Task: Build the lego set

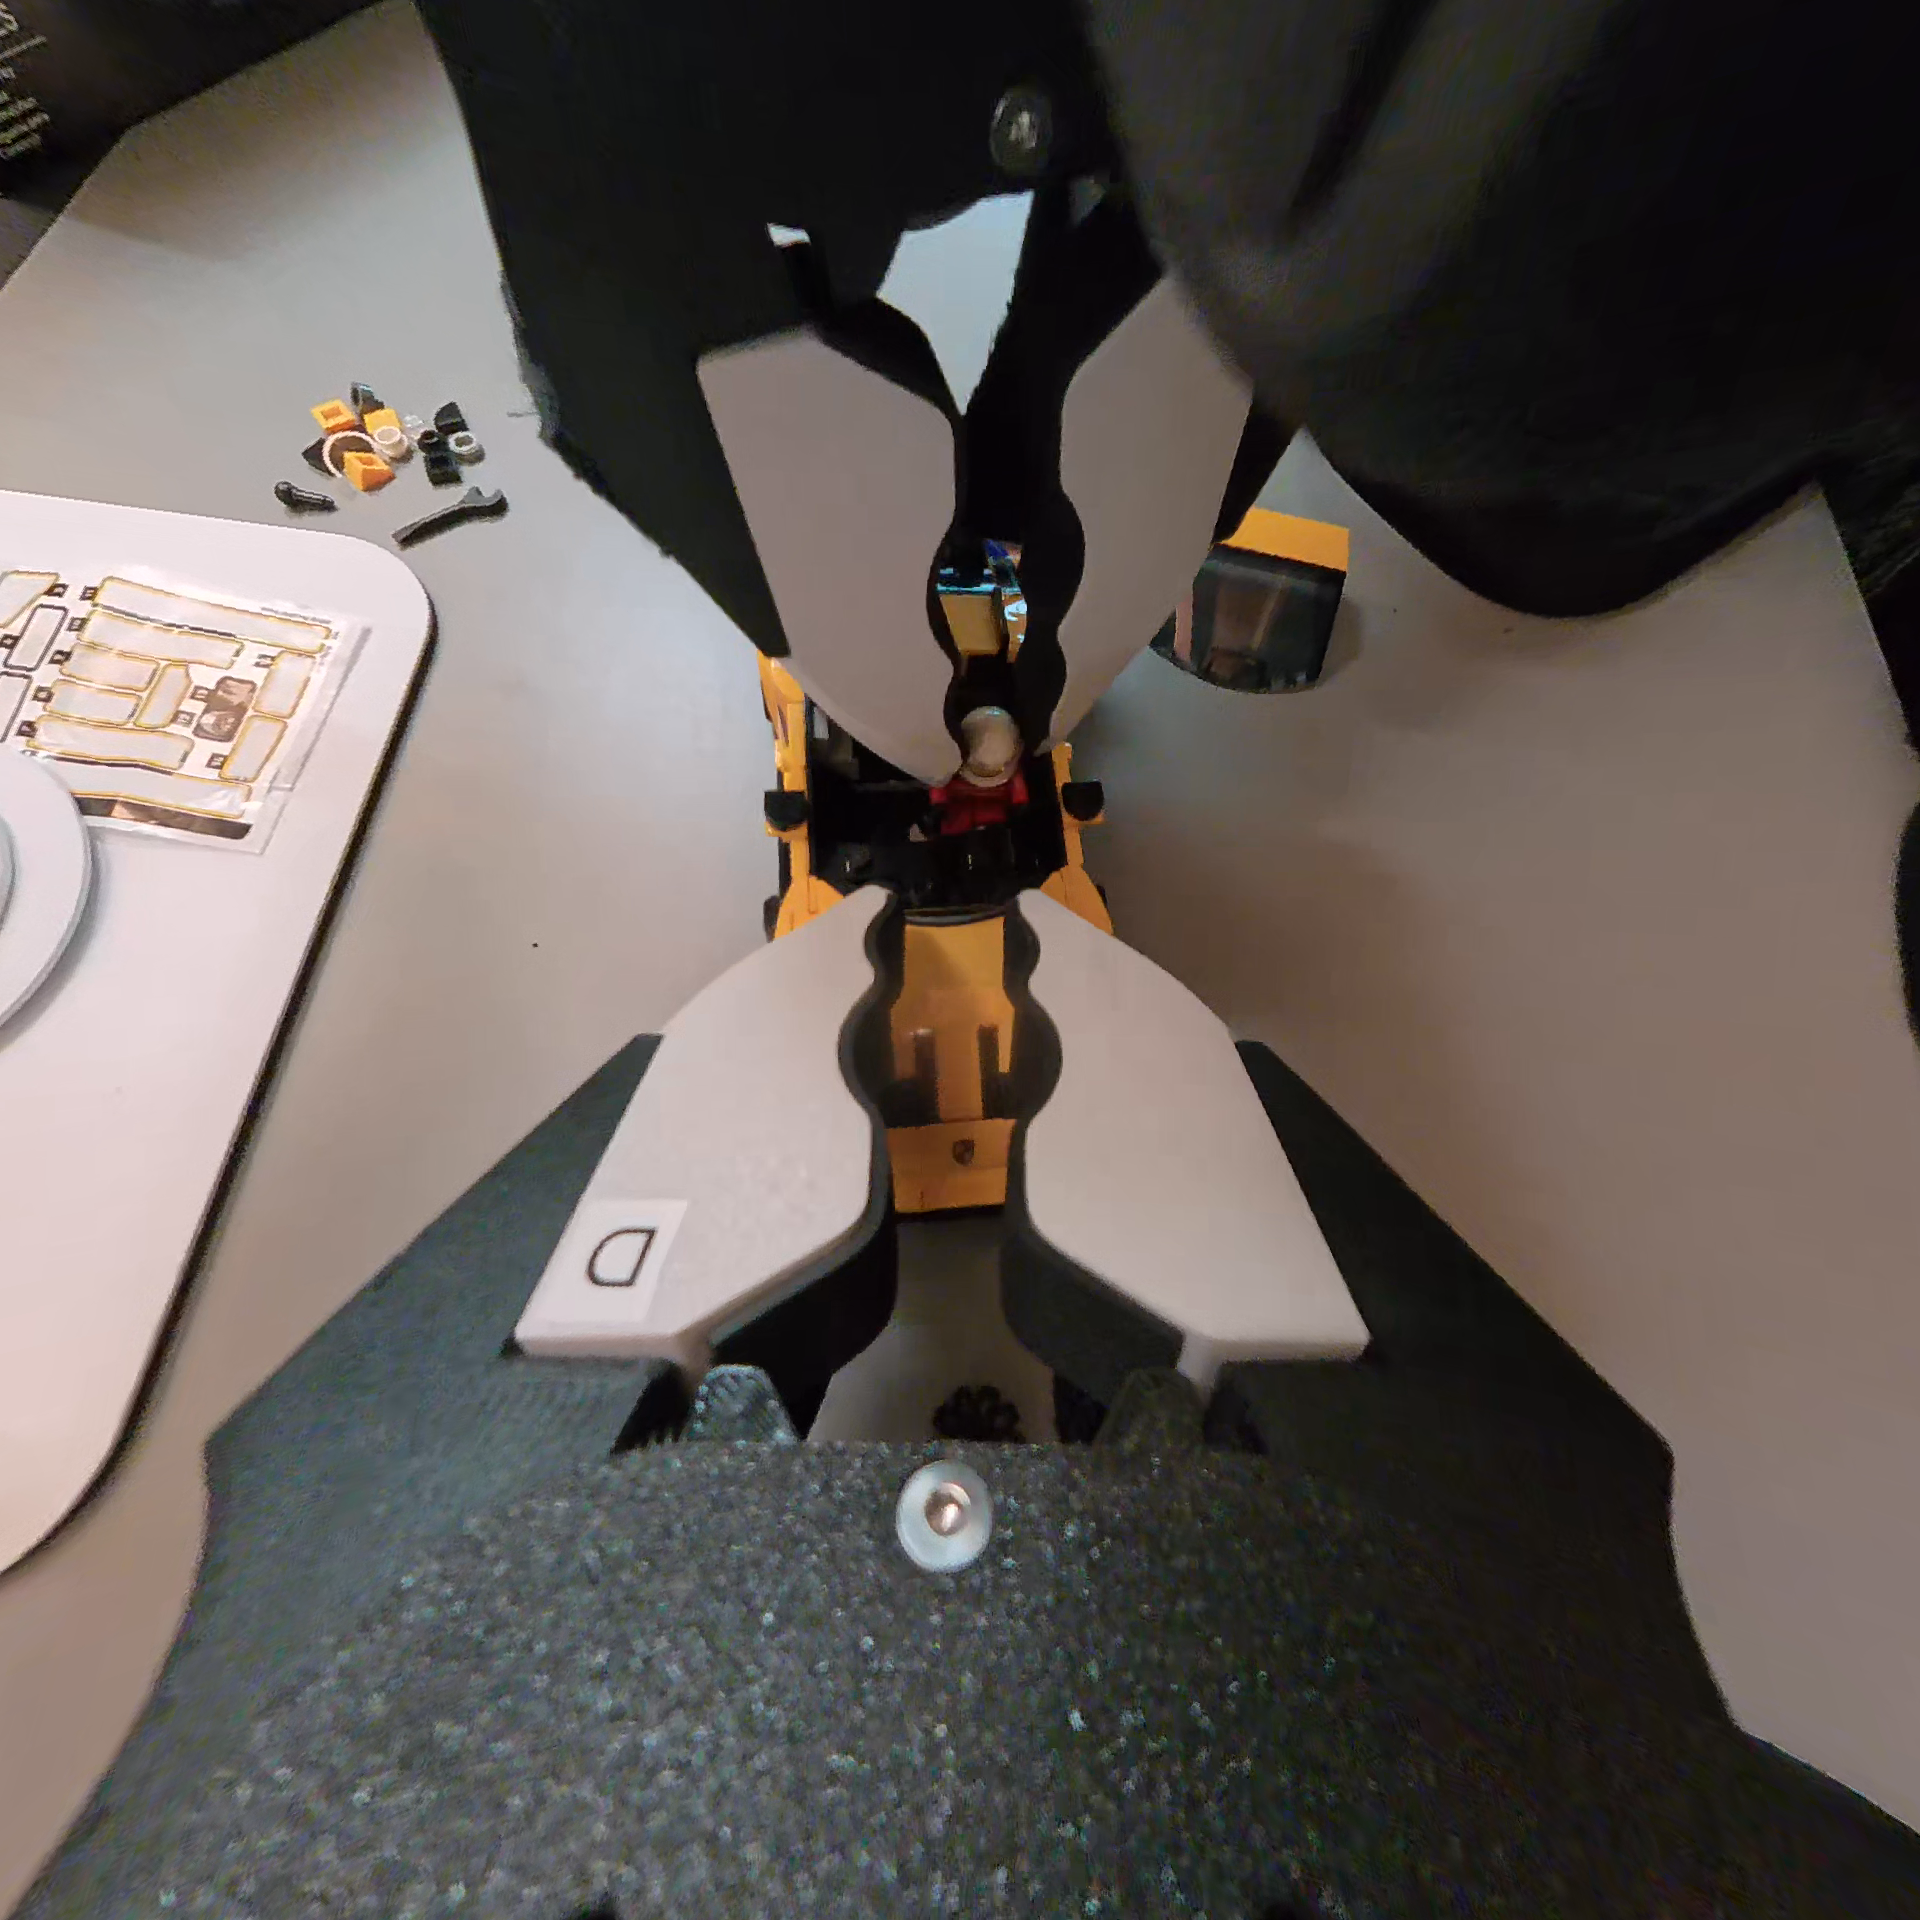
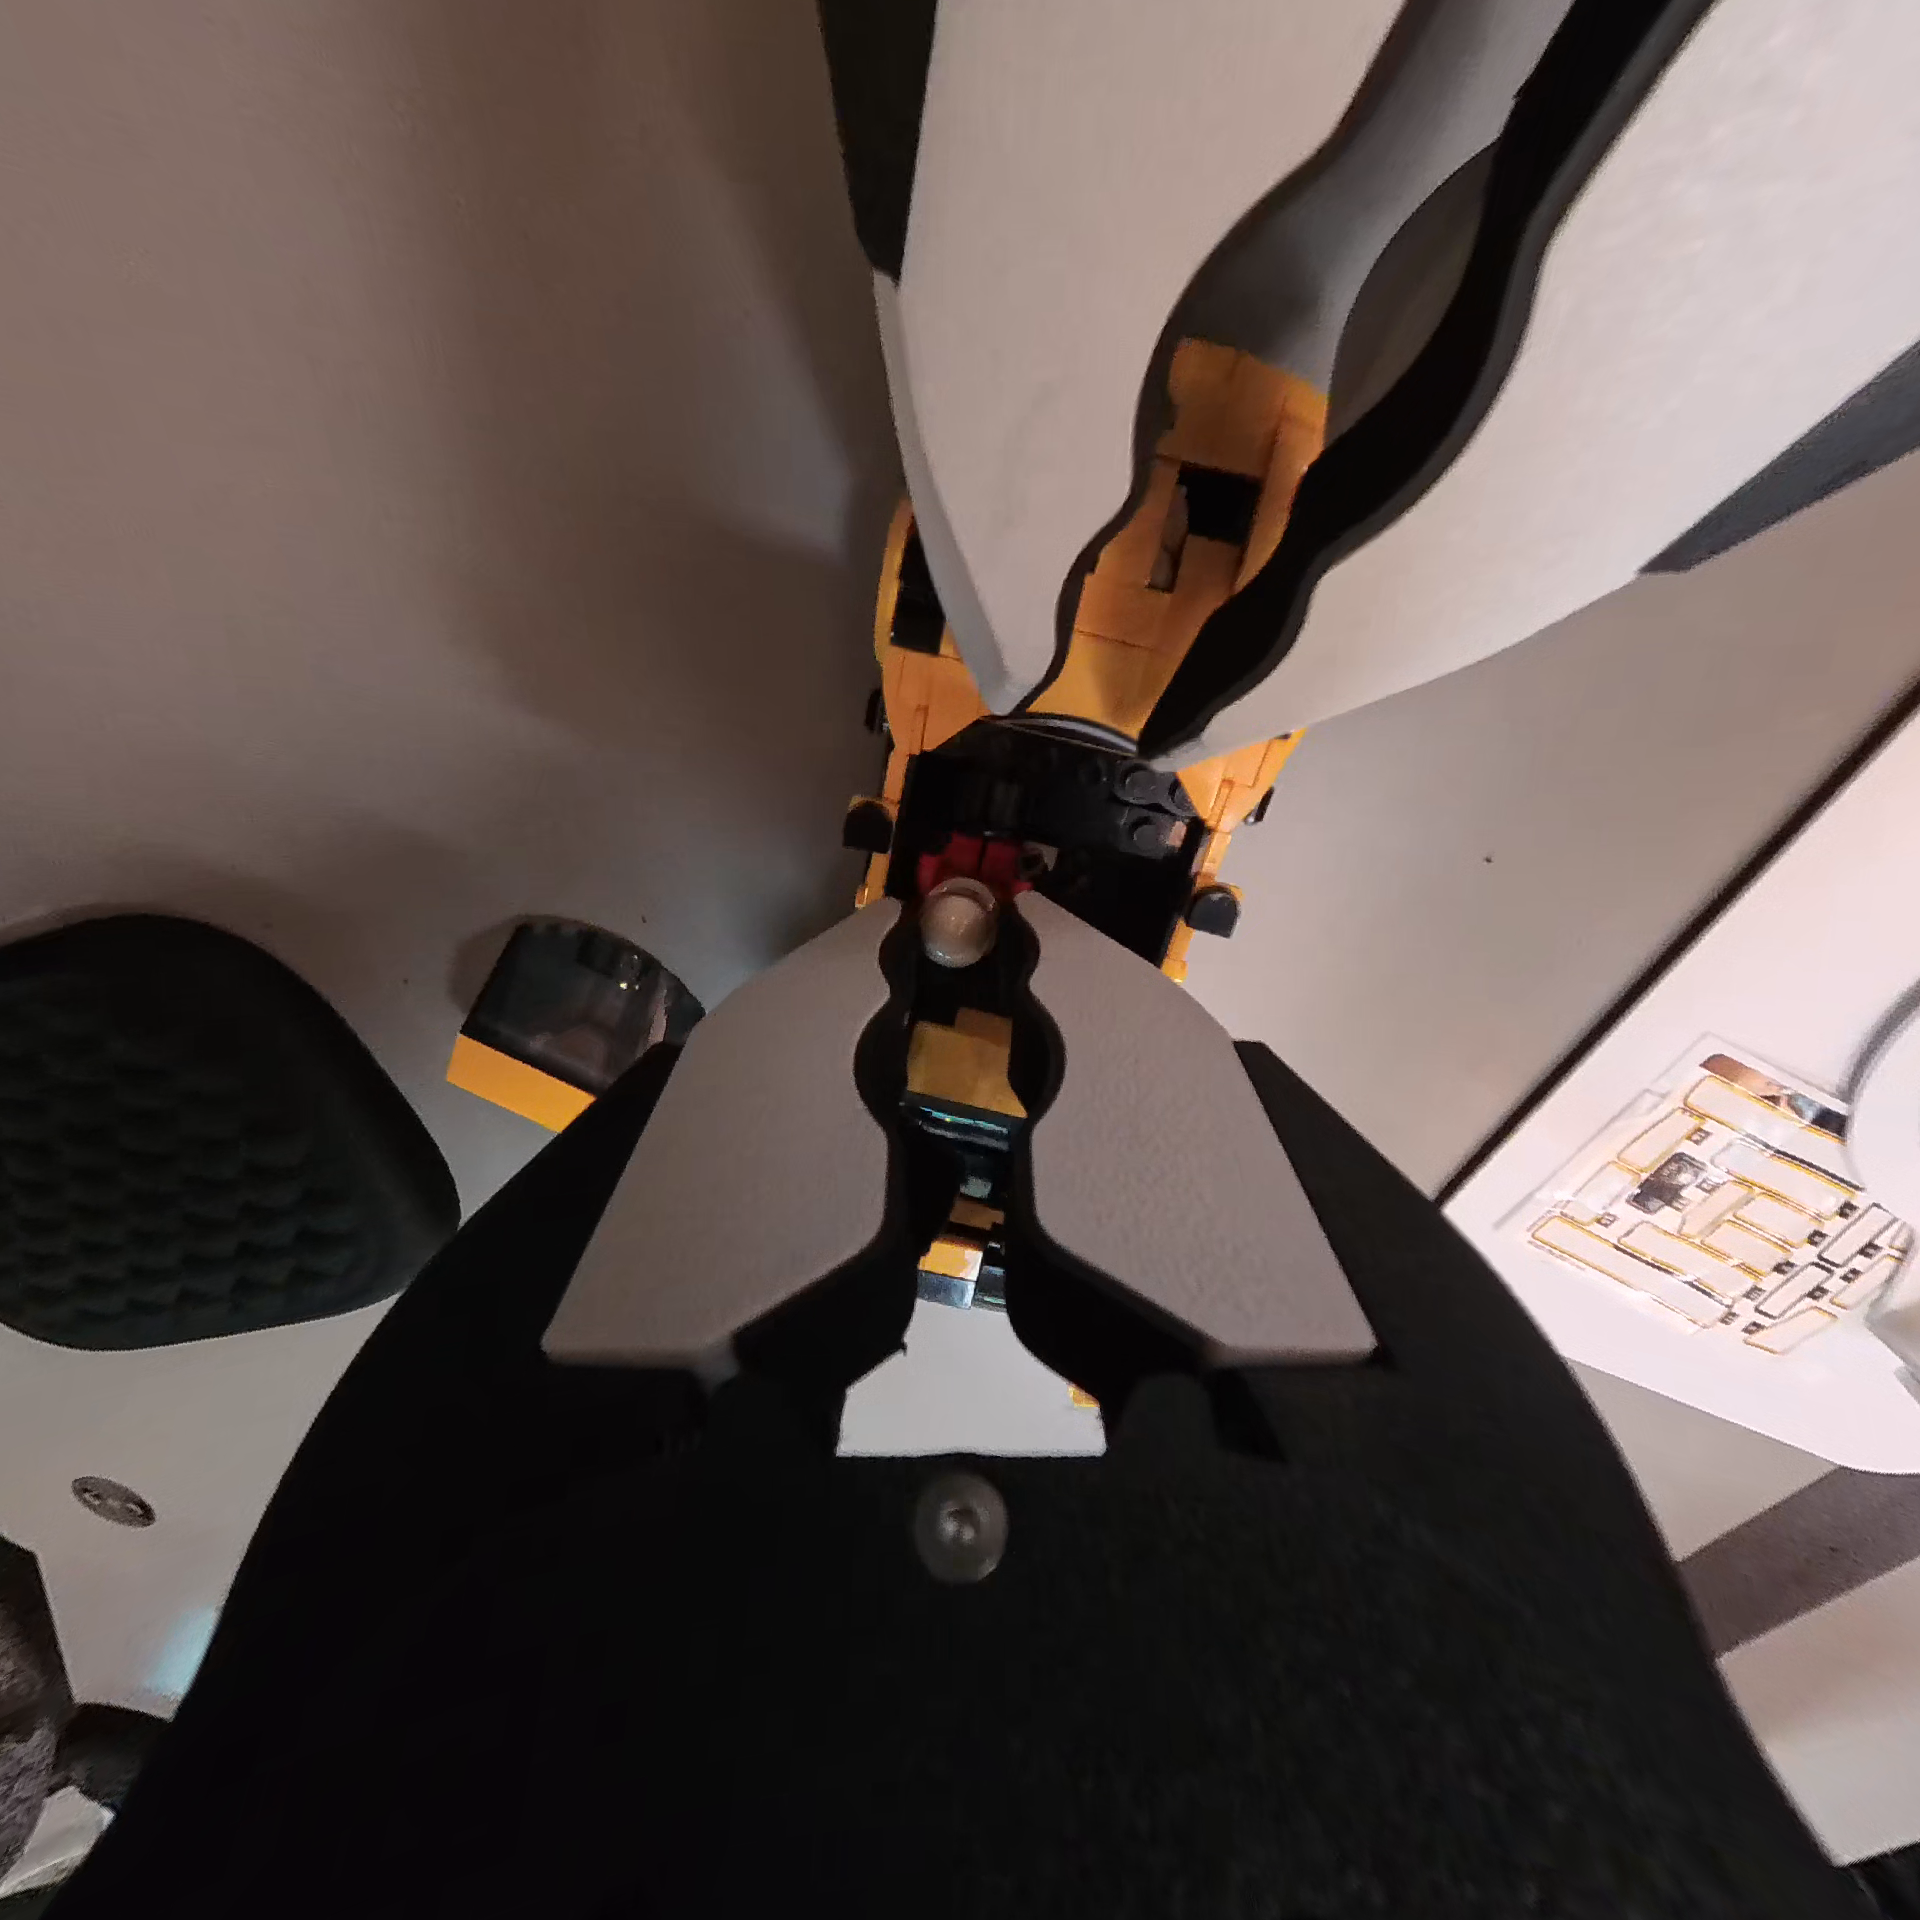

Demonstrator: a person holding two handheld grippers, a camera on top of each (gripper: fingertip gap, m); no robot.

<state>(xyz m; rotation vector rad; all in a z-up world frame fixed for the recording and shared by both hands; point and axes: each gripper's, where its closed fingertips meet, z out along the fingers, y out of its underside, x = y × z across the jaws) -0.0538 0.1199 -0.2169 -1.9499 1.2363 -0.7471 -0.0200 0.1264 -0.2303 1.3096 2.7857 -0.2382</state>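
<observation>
Left tongs point(image 1: 951, 899) clamp the yellow car point(image 1: 951, 1153) by its hood on the counter point(image 1: 1455, 1039); right tongs point(image 2: 956, 914) pinch the minifigure's grey head point(image 2: 958, 923).

My left tongs point(image 1: 951, 899) have pale grey finger plates with wavy black inner edges, set on a speckled black body. One plate carries a white sticker with a black letter; a silver screw point(image 1: 943, 1512) sits on the midline. My right tongs point(image 2: 958, 906) match, on a smoother black body with a dark screw point(image 2: 958, 1525).
</observation>
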